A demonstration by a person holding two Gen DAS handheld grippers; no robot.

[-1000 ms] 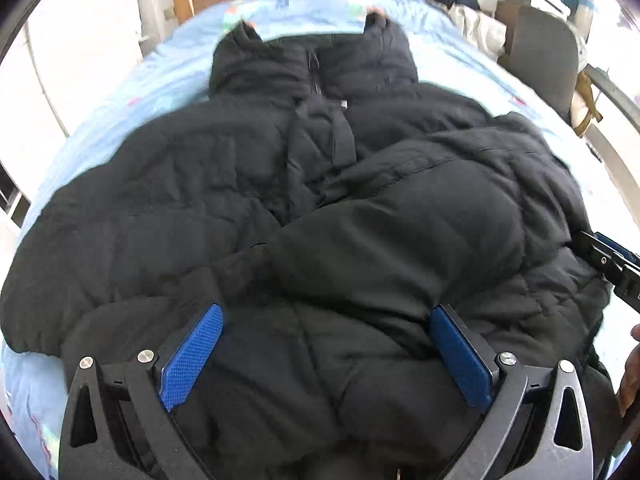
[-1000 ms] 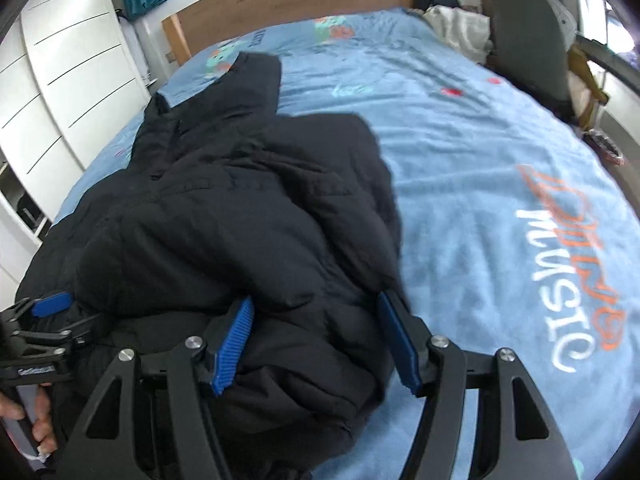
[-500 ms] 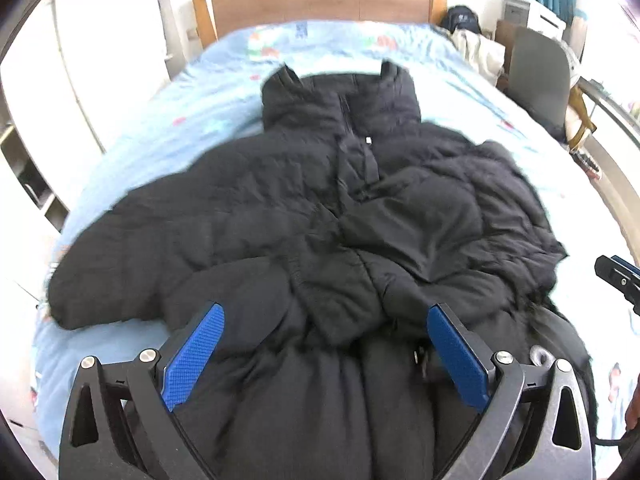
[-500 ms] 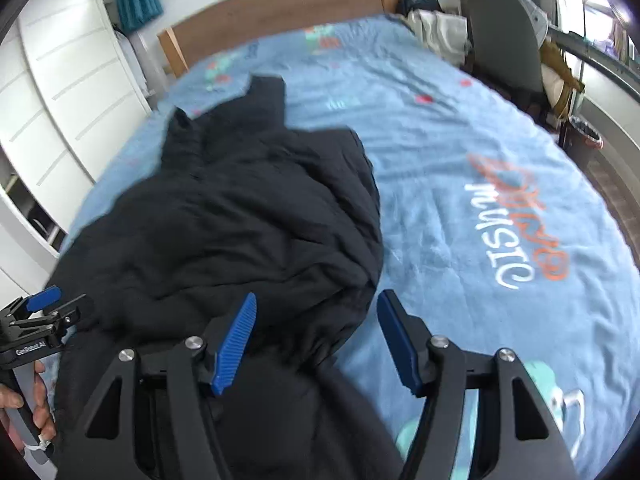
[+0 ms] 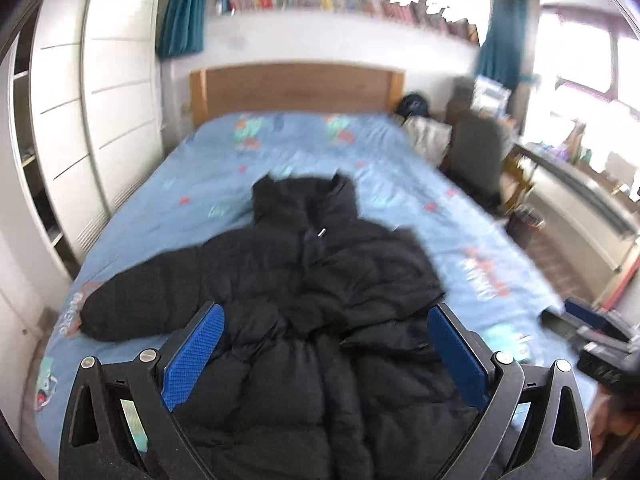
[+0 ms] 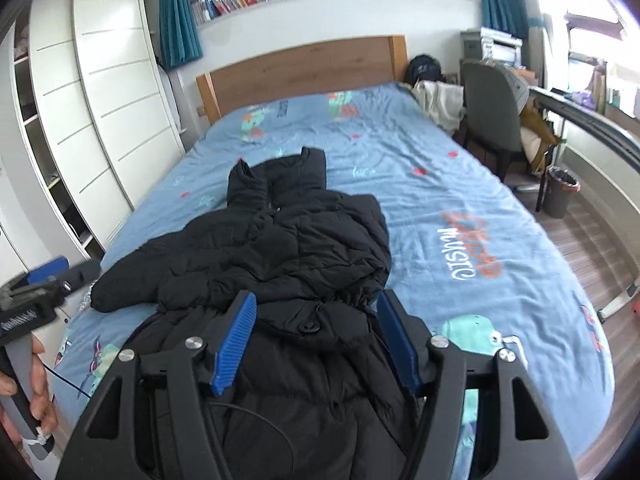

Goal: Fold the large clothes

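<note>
Black puffer jacket (image 5: 304, 300) lies spread on blue bedsheet (image 6: 460, 184) just ahead of & below left gripper (image 5: 320, 356) & right gripper (image 6: 316, 340), both w/ jaws apart, grasping nothing.

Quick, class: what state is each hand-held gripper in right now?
Left hand-held gripper: open, holding nothing.
Right hand-held gripper: open, holding nothing.

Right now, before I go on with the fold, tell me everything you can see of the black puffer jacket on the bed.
The black puffer jacket is a long quilted coat of matte, padded fabric, lying front up on the blue printed bedsheet, its stand-up collar towards the wooden headboard. A front zipper with a small silver pull shows below the collar. One sleeve lies spread out towards the wardrobe side; the other is folded across the chest. A round button shows low down. Neither gripper holds it.
</note>
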